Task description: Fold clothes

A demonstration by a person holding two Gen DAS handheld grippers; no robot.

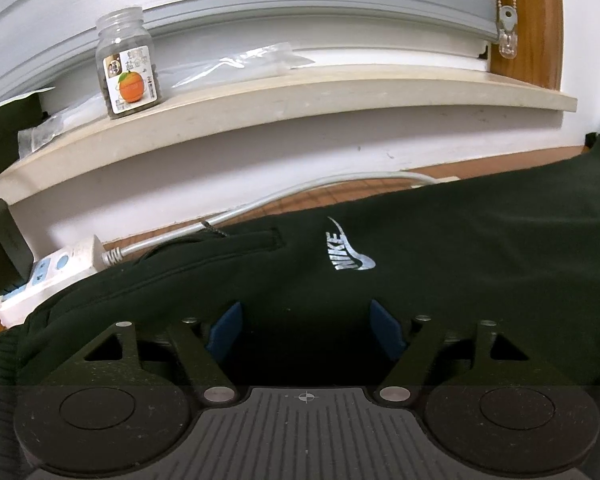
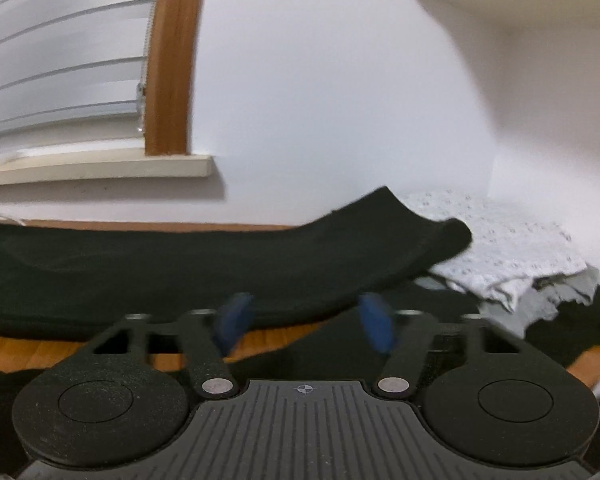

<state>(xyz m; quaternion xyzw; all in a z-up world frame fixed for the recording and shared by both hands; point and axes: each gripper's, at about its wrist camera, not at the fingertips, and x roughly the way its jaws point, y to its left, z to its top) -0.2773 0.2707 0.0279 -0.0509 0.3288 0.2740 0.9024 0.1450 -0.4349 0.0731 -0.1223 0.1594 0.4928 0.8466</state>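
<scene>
Black Nike trousers lie spread lengthwise on the wooden table, running parallel to the wall w/ the logo side up, probably so they're flat enough to fold. Left gripper sits low over the waist/pocket end, jaws apart w/ blue pads either side of dark cloth; pads don't look pressed on it, so it reads as open, prob. poised to pinch that end. Right gripper is at the near edge of the leg, jaws apart and motion-blurred; nothing is clearly caught between them, only bare table and dark fabric below, so also open, likely lining up for the leg hem. The far leg end lifts in a curl because it drapes over a heap of pale patterned laundry stacked in the corner; that overlap could drag the heap along on a fold. Behind, a power strip and its cable lie against the wall touching the trousers' edge, a possible snag. A jar stands on the windowsill, well clear.
</scene>
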